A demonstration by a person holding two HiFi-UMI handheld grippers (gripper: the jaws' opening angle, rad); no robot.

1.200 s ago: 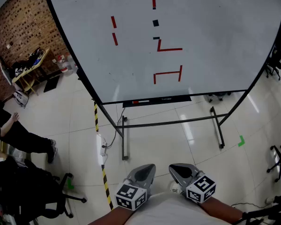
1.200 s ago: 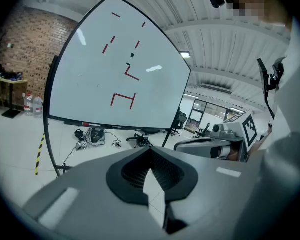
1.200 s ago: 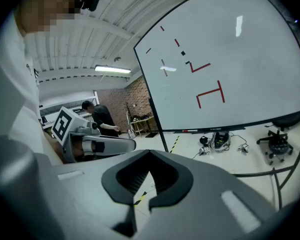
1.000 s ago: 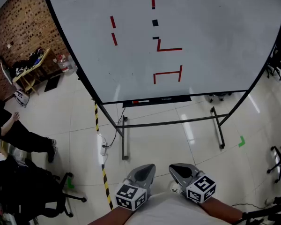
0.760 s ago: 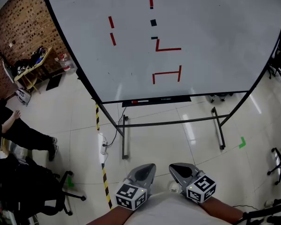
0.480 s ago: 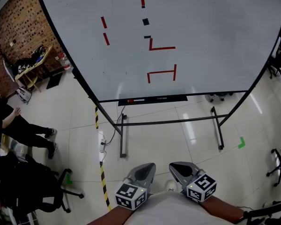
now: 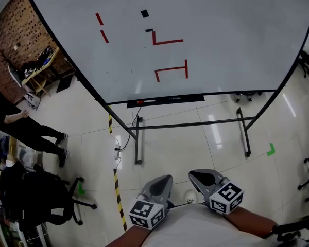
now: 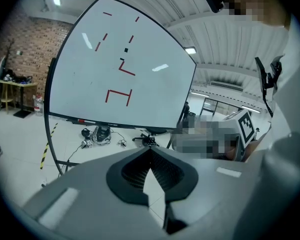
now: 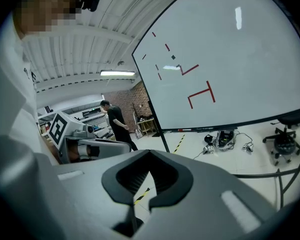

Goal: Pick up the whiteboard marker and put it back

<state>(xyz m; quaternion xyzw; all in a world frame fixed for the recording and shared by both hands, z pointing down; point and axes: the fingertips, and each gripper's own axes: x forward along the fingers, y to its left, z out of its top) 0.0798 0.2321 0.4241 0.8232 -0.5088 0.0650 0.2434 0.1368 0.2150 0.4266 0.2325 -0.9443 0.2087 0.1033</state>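
A whiteboard marker (image 7: pixel 146 101) with a red end lies at the left of the black tray (image 7: pixel 180 99) under the big whiteboard (image 7: pixel 221 40). Red strokes and small black marks are on the board. Both grippers hang low near my body, far from the tray. My left gripper (image 7: pixel 164 180) is shut with nothing in it, and my right gripper (image 7: pixel 200 175) is shut and holds nothing. In the left gripper view the shut jaws (image 8: pixel 150 152) point toward the board (image 8: pixel 115 74) and the marker (image 8: pixel 81 120). The right gripper (image 9: pixel 149 157) faces the board (image 9: pixel 230 69) too.
The board stands on a black metal frame (image 7: pixel 190 124). A person in black (image 7: pixel 15 122) stands at the left near a black office chair (image 7: pixel 38 199). Yellow-black tape (image 7: pixel 117 192), a power strip (image 7: pixel 116 151) and a green floor mark (image 7: pixel 271 150) lie on the tiles.
The head view has swung, so the board and tray drifted left and upward in frame. The person at the left has stepped further into view. Both grippers stay shut near my body.
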